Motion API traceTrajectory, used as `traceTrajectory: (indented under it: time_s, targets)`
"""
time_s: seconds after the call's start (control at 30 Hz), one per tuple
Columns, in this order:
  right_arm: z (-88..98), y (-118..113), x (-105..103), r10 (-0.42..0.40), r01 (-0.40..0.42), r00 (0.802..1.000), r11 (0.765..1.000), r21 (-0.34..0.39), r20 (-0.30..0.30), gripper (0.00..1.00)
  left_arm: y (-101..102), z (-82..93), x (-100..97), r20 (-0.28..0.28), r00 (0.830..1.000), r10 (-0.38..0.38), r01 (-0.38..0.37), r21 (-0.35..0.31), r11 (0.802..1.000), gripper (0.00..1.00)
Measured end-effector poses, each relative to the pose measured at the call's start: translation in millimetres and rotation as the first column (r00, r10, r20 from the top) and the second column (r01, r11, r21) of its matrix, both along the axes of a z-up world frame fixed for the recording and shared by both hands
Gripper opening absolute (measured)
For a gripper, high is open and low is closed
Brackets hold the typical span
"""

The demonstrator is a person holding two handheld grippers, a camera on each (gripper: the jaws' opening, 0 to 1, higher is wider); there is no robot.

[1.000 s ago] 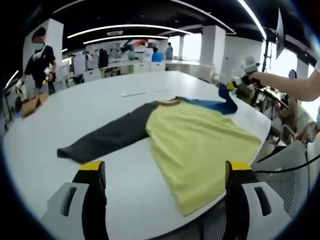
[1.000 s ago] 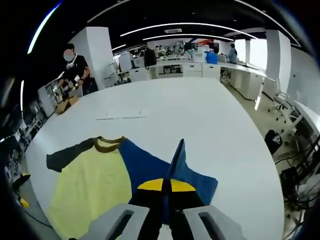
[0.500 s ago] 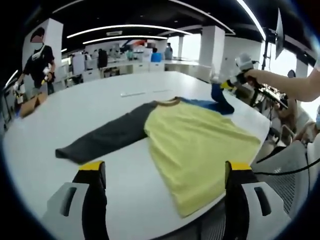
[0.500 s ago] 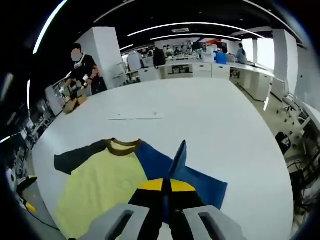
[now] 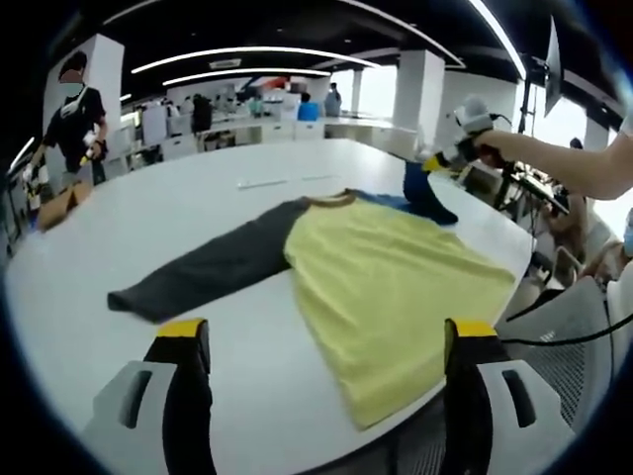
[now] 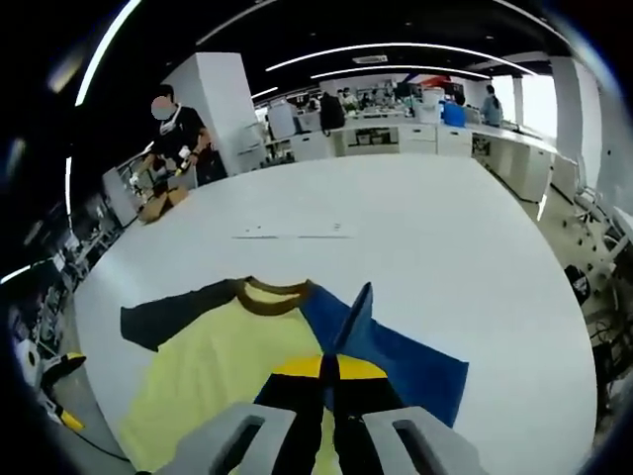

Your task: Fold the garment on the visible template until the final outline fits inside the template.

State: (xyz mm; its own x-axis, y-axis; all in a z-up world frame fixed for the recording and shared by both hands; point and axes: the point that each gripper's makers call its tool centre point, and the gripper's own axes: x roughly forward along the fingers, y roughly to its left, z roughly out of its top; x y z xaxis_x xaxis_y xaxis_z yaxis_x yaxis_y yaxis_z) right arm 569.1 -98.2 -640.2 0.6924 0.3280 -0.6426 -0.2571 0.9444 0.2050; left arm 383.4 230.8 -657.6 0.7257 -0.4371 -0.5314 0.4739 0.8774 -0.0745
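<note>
The shirt (image 5: 386, 287) lies flat on the white worktop (image 5: 148, 218), ahead of the left gripper (image 5: 321, 341), whose jaws stand wide apart. The right gripper (image 6: 329, 368) jaws pinch the blue sleeve (image 6: 396, 351), lifting it.

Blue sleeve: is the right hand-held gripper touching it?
Touching. In the right gripper view, the right hand-held gripper is shut on a pinched ridge of the blue sleeve, lifting it off the table.

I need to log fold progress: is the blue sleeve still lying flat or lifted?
Lifted. The right tool is shut on the blue sleeve, whose pinched edge stands up in a ridge above the table.
</note>
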Motion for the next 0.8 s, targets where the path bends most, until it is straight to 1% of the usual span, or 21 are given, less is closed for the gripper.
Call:
traceTrajectory:
  time_s: [0.3,0.8]
  targets:
    - [1.4,21,1,0.032,-0.032,0.999,0.999,0.008,-0.002,0.00,-1,-1.0,0.4,-0.002,1.000,-0.006,0.006,-0.001,1.000,0.95]
    - [9.5,55,11,0.070,-0.071,0.997,0.996,0.048,0.011,0.00,1,-2.6,0.7,-0.008,1.000,-0.006,0.006,-0.001,1.000,0.94]
